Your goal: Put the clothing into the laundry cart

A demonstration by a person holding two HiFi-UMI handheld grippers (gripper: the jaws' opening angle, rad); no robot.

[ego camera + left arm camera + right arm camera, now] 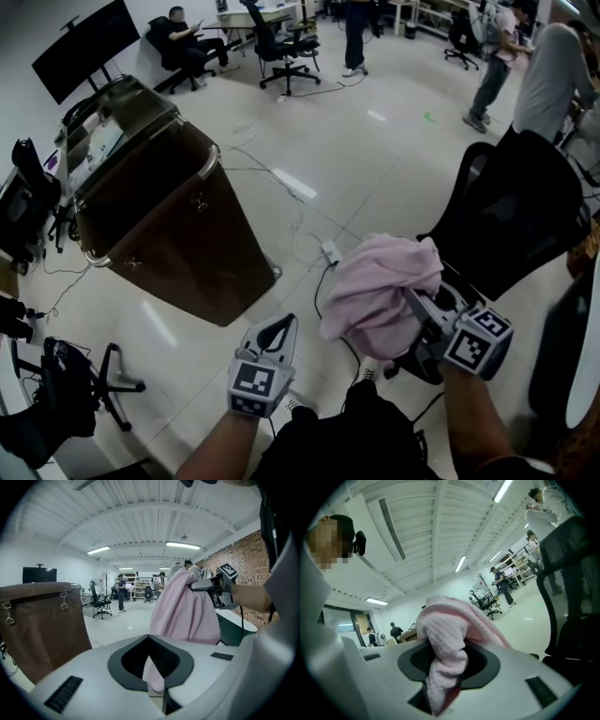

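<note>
A pink knitted garment [380, 286] hangs bunched from my right gripper [422, 314], which is shut on it; in the right gripper view the cloth [445, 634] fills the space between the jaws of that gripper [447, 667]. My left gripper [279, 325] is lower and to the left of the garment, apart from it, jaw tips together. The left gripper view looks past its shut tips [149, 639] at the hanging garment [185, 611] and the right gripper [206, 587]. The brown laundry cart [178, 234] stands at the left, its top open, also seen in the left gripper view [42, 625].
A black mesh office chair [511, 225] stands just right of the garment. Cables and a power strip [330, 251] lie on the white floor between cart and chair. A black stand [103, 380] sits at lower left. People and desks are farther back.
</note>
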